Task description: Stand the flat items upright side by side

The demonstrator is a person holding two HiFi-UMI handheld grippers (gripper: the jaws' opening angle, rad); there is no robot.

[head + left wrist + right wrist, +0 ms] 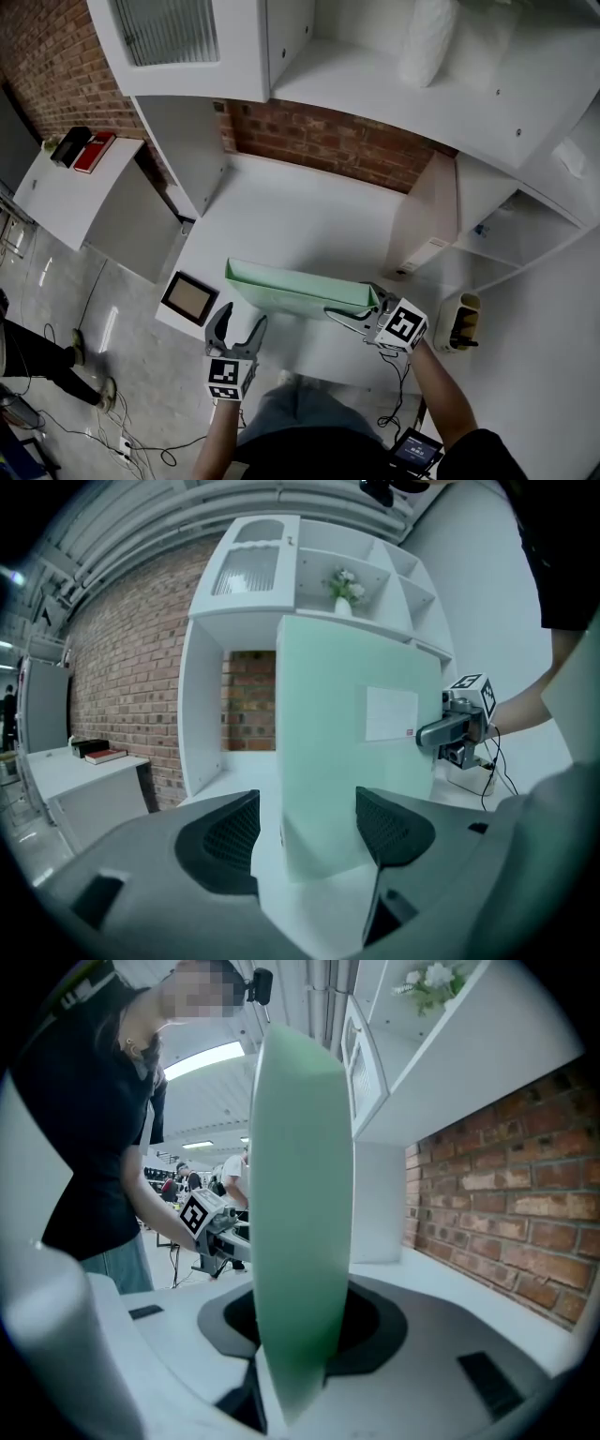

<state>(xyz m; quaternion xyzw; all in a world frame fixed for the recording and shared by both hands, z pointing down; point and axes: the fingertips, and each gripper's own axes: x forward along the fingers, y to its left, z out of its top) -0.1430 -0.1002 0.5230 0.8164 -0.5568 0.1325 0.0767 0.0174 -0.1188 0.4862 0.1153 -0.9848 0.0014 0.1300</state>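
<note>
1. The green flat box is seen upright at the 6 o'clock side of the surface.
2. Its 3 o'clock end is clamped by the right claw.
3. The left claw is held open and empty at the box's 7 o'clock.

White desk top set in a white shelf unit, red brick wall behind. Ribbed-glass cabinet door up at left. Vase of white flowers on an upper shelf. Off to the left, 1 white side table bearing 1 red book just beside 1 black case. Loose cables on the floor.
</note>
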